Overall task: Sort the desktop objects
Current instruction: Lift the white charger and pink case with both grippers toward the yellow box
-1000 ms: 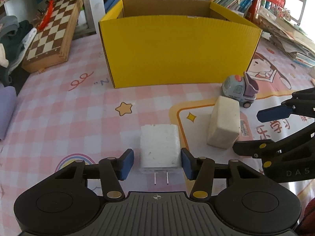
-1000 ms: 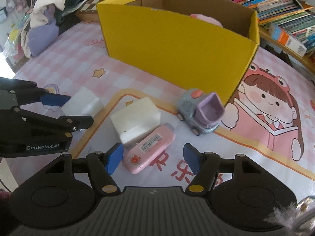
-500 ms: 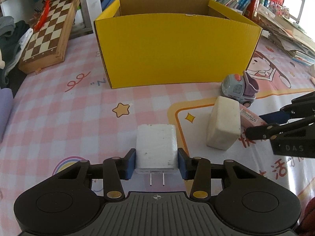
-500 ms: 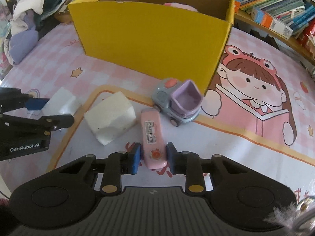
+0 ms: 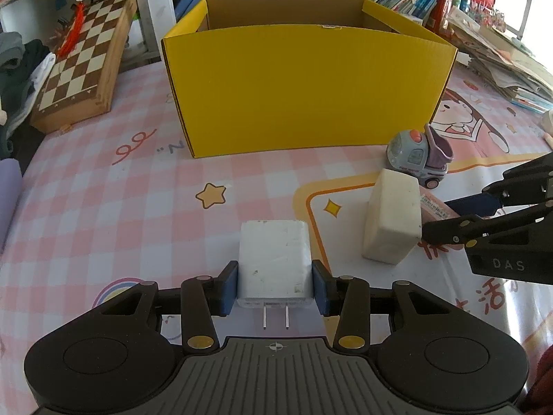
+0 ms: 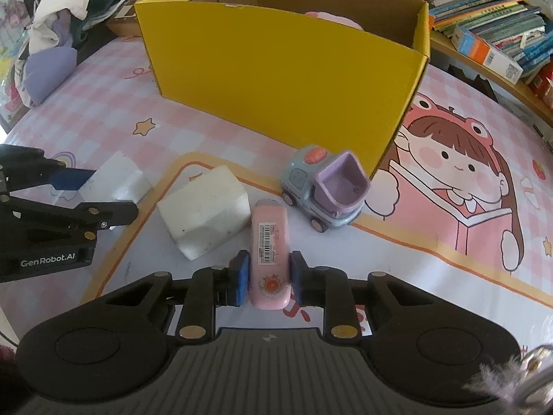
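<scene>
From the left wrist we see only a sliver of the pink barcoded plastic case (image 5: 436,206), hidden behind the cream foam block (image 5: 392,223). Inside the yellow corrugated cardboard box (image 6: 276,79), a pink rounded object (image 6: 331,20) shows only its top. Blurred fuzzy thing (image 6: 511,378), cut off at the right wrist view's corner, unidentifiable.

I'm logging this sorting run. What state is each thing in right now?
left gripper: shut on the white charger.
right gripper: shut on the pink case.
white charger: flat on the mat, prongs toward the camera.
pink case: lying flat, barcode up.
white block: free, beside the pink case.
toy truck: upright on its wheels.
yellow box: open-topped.
</scene>
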Demonstrator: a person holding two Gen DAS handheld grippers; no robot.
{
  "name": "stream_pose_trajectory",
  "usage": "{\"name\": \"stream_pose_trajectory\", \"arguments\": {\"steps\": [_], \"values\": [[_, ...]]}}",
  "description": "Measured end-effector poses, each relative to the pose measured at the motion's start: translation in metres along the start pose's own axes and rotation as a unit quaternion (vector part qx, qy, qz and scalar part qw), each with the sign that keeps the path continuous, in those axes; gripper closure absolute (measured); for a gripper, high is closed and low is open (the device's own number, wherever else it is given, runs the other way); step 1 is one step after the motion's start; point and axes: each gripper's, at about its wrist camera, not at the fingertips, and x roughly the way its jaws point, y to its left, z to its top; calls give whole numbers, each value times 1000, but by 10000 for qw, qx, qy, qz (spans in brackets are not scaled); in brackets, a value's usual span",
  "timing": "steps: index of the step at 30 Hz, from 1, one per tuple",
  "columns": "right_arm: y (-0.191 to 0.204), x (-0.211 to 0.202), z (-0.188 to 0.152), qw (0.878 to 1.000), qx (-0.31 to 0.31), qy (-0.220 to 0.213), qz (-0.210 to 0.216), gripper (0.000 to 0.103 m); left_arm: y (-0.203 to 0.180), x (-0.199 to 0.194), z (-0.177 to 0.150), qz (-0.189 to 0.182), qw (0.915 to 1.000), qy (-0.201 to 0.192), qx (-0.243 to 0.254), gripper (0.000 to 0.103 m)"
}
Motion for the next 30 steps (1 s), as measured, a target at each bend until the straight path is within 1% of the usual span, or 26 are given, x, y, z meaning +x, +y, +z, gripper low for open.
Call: {"name": "stream_pose_trajectory", "arguments": {"steps": [5,12,22,30], "values": [[-2,-11,-4,9998,123,-118,-59,80,4,-5,-2,-151,9997,1,-173,62],[0,-24,-10,9992,296,-222,-133,80,6,-21,-4,-214,9993,-253,-177,62],[7,-48,-23,9976,432,-426,-323,80,11,-43,-9,-341,9978,-512,-257,62],[13,-68,-34,9952,599,-618,-469,80,10,-62,-17,-374,9964,-739,-185,62]]}}
